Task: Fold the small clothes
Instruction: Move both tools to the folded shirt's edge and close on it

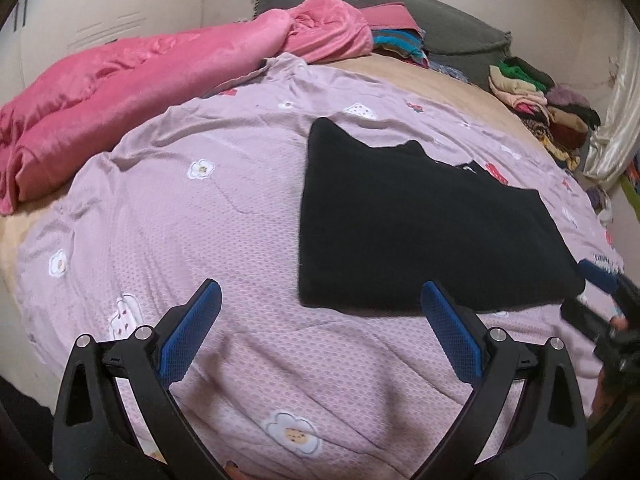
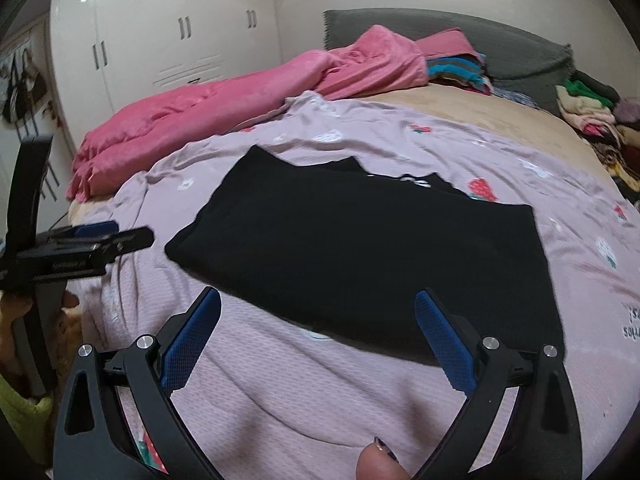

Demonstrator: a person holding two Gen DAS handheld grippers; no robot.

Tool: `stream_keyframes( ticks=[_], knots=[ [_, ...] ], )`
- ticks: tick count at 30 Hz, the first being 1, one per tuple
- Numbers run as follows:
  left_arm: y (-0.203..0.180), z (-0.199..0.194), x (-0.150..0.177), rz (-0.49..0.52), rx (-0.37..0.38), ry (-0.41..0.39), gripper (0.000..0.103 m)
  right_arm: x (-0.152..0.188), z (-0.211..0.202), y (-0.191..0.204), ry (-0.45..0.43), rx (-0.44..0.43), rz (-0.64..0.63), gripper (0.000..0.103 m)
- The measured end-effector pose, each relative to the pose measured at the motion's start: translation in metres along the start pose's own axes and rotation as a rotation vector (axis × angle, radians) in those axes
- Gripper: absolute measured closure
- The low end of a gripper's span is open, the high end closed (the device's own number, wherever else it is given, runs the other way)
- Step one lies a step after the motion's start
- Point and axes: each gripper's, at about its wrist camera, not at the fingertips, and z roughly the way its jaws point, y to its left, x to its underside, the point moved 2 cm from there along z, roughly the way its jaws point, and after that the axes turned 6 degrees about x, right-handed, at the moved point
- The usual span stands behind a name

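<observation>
A black garment [image 1: 424, 232] [image 2: 372, 248] lies flat and partly folded on a lilac flower-print quilt [image 1: 192, 220] [image 2: 400, 400]. My left gripper [image 1: 320, 300] hangs open above the quilt, just left of and nearer than the garment's near edge, with nothing between its blue pads. My right gripper [image 2: 318, 308] is open too, and hovers over the garment's near edge with nothing in it. In the left wrist view the right gripper [image 1: 600, 280] shows at the garment's right corner. In the right wrist view the left gripper [image 2: 92, 236] shows off the garment's left corner.
A pink blanket [image 1: 120, 92] [image 2: 224, 108] is bunched along the far left of the bed. A grey headboard cover [image 1: 452, 28] and a pile of mixed clothes [image 1: 536, 108] [image 2: 592, 116] sit at the far right. White wardrobe doors [image 2: 160, 44] stand behind. A fingertip [image 2: 378, 464] shows at the bottom.
</observation>
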Motion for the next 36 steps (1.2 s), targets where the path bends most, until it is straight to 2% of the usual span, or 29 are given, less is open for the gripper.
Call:
stream_keyframes(
  ticks=[12, 17, 22, 26, 31, 36],
  knots=[
    [0.040, 0.009, -0.012, -0.113, -0.006, -0.006, 0.010, -0.002, 0.036, 0.054, 0.037, -0.037, -0.134, 0.005],
    [0.051, 0.014, -0.021, -0.122, -0.019, -0.005, 0.010, -0.003, 0.048, 0.068, 0.047, -0.048, -0.172, 0.005],
    [0.055, 0.023, -0.035, -0.083, -0.069, -0.004, 0.010, -0.005, 0.058, 0.084, 0.054, -0.047, -0.230, 0.005],
    [0.057, 0.033, -0.044, -0.049, -0.099, 0.009, 0.010, -0.004, 0.071, 0.098, 0.060, -0.006, -0.303, 0.005],
    [0.060, 0.044, -0.054, -0.031, -0.114, 0.028, 0.010, 0.000, 0.100, 0.113, 0.090, 0.096, -0.413, 0.005],
    [0.061, 0.058, -0.060, -0.016, -0.106, 0.059, 0.010, -0.003, 0.118, 0.123, 0.078, 0.131, -0.460, 0.005]
  ],
)
